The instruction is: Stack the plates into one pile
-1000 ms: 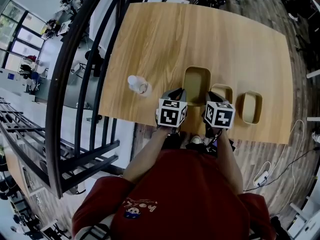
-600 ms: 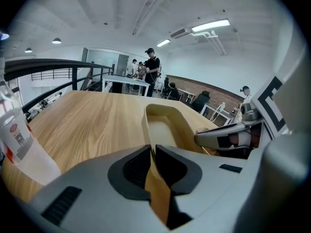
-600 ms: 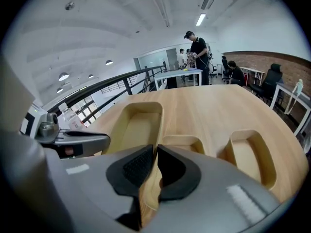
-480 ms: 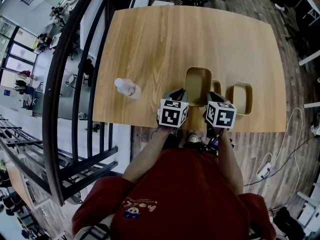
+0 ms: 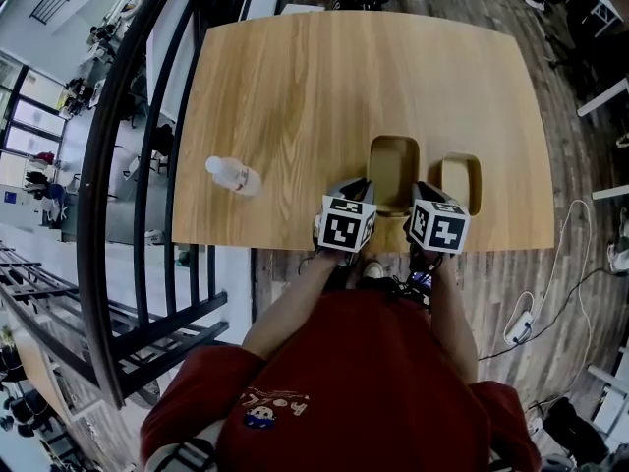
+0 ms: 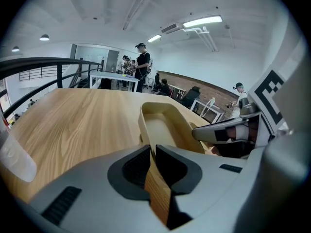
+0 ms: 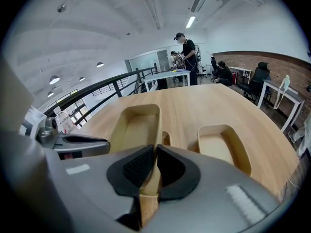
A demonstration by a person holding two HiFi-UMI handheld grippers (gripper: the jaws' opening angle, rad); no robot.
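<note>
A large oblong wooden plate (image 5: pixel 392 168) hangs just above the table's near edge, gripped at its near end by both grippers. My left gripper (image 5: pixel 363 189) is shut on the plate's near-left rim (image 6: pixel 151 144). My right gripper (image 5: pixel 417 191) is shut on its near-right rim (image 7: pixel 156 147). A smaller plate shows only as a sliver (image 7: pixel 166 138) past the large plate's right wall and is hidden in the head view. A third wooden plate (image 5: pixel 460 182) (image 7: pixel 222 147) lies flat on the table just to the right.
A clear plastic bottle (image 5: pixel 232 175) lies on its side near the wooden table's (image 5: pixel 295 87) left front corner. A black railing (image 5: pixel 128 165) runs along the left. People stand at tables far behind.
Both grippers have carried the large plate to the right along the near edge. It now covers the small middle plate, which stood open between it and the right plate before.
</note>
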